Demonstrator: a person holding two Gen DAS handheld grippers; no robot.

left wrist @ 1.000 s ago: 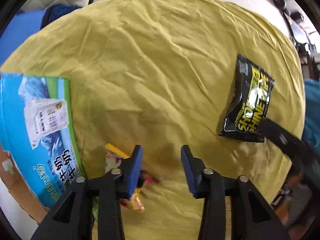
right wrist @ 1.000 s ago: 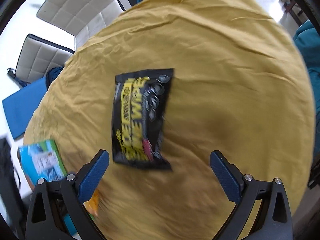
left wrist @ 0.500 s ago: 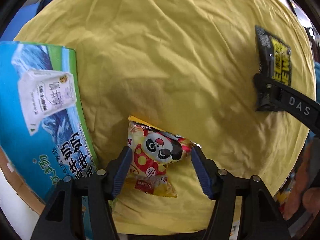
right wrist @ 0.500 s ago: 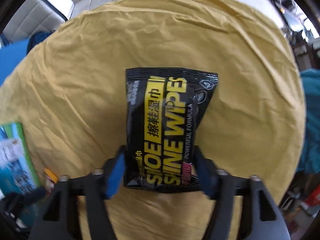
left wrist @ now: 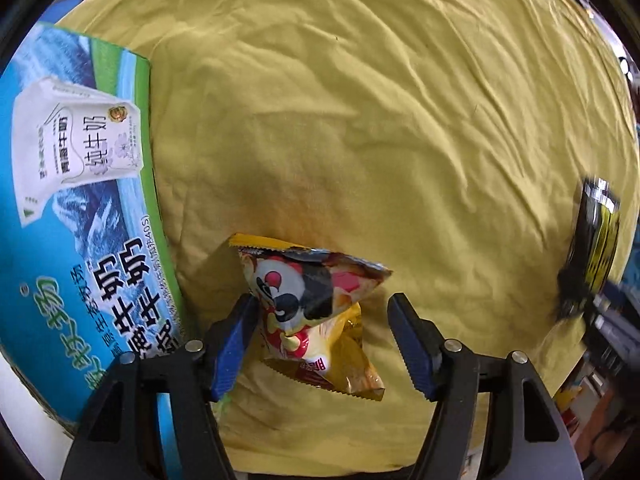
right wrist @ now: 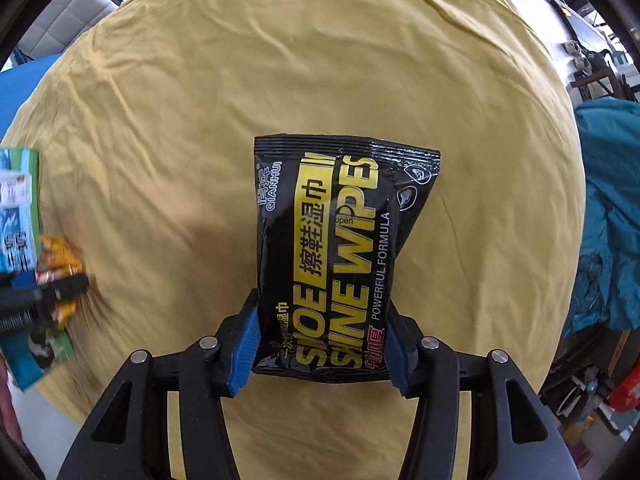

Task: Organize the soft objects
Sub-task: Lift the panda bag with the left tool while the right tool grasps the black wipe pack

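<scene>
A panda snack bag (left wrist: 308,304) lies on the yellow cloth (left wrist: 360,120) between the blue pads of my left gripper (left wrist: 324,336). The left pad touches it and the right pad stands apart, so the gripper is open. My right gripper (right wrist: 322,344) is shut on a black and yellow shoe wipes pack (right wrist: 336,248), gripped at its near end and sticking out away from the camera. The pack also shows blurred at the right edge of the left wrist view (left wrist: 592,240). The snack bag (right wrist: 60,264) and left gripper show at the left of the right wrist view.
A blue and green milk carton box (left wrist: 80,220) stands on the cloth just left of the snack bag and also shows in the right wrist view (right wrist: 18,208). A teal cloth (right wrist: 608,216) hangs beyond the table's right edge. Chairs and clutter stand beyond the table.
My left gripper has come down around the snack bag, its jaws still apart. My right gripper has closed on the wipes pack and raised it off the cloth.
</scene>
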